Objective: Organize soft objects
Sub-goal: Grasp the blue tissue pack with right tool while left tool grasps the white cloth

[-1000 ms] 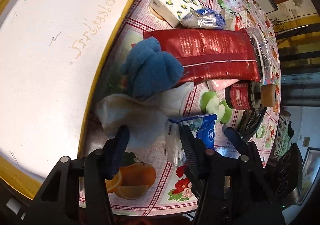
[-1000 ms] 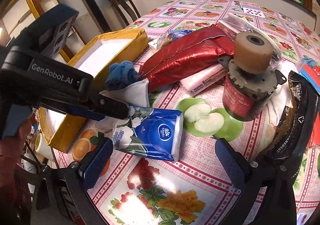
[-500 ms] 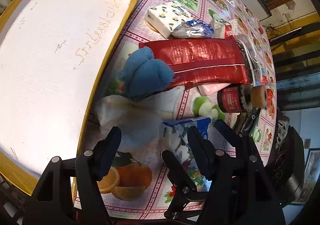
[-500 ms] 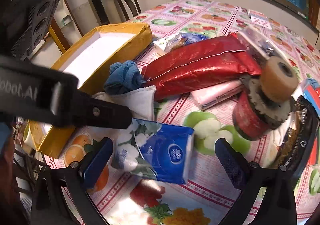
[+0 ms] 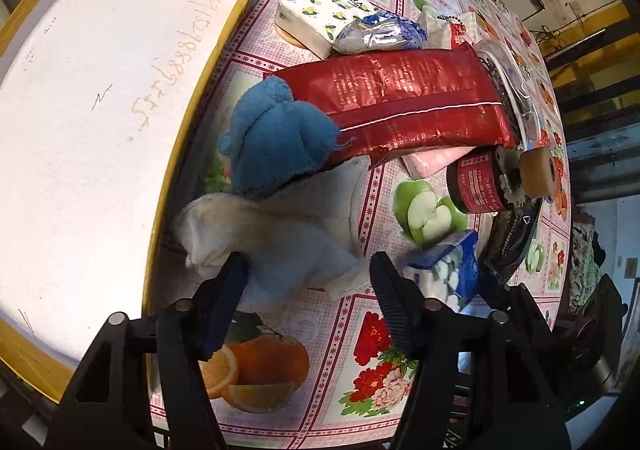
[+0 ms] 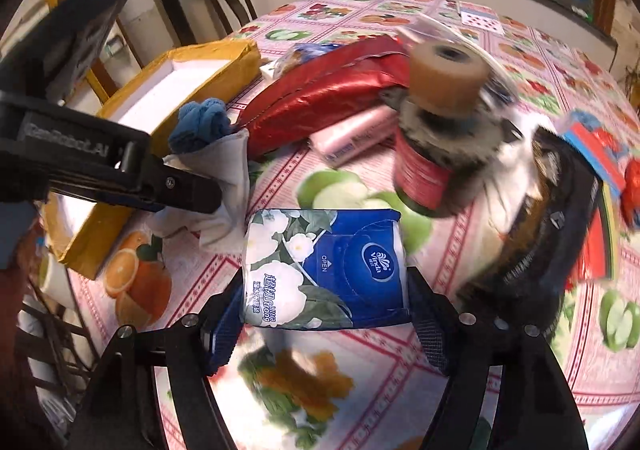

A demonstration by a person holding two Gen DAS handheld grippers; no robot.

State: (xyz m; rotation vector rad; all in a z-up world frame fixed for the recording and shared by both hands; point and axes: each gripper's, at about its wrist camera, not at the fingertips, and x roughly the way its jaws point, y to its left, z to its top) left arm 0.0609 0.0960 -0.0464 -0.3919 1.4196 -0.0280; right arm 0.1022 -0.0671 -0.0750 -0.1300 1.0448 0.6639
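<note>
A blue tissue pack (image 6: 324, 270) printed with white flowers sits between the fingers of my right gripper (image 6: 326, 324), which is shut on its two sides. It stays sharp while the table behind it blurs. In the left wrist view the same tissue pack (image 5: 448, 266) shows at the right. My left gripper (image 5: 308, 302) is open and straddles the near edge of a crumpled white cloth (image 5: 288, 234). A blue fluffy towel (image 5: 276, 133) lies partly on that cloth. The yellow box with a white foam floor (image 5: 100, 109) stands to the left.
A long red foil bag (image 5: 400, 101) lies behind the towel, with a pink pack (image 6: 352, 133) beside it. A red-labelled motor with a tan roller (image 6: 436, 153) and a black bag (image 6: 552, 250) are on the right. A floral tissue pack (image 5: 320, 17) lies farther back.
My right gripper went from wide open to shut on the blue tissue pack and drew it away from the white cloth. The left gripper stays open at the cloth.
</note>
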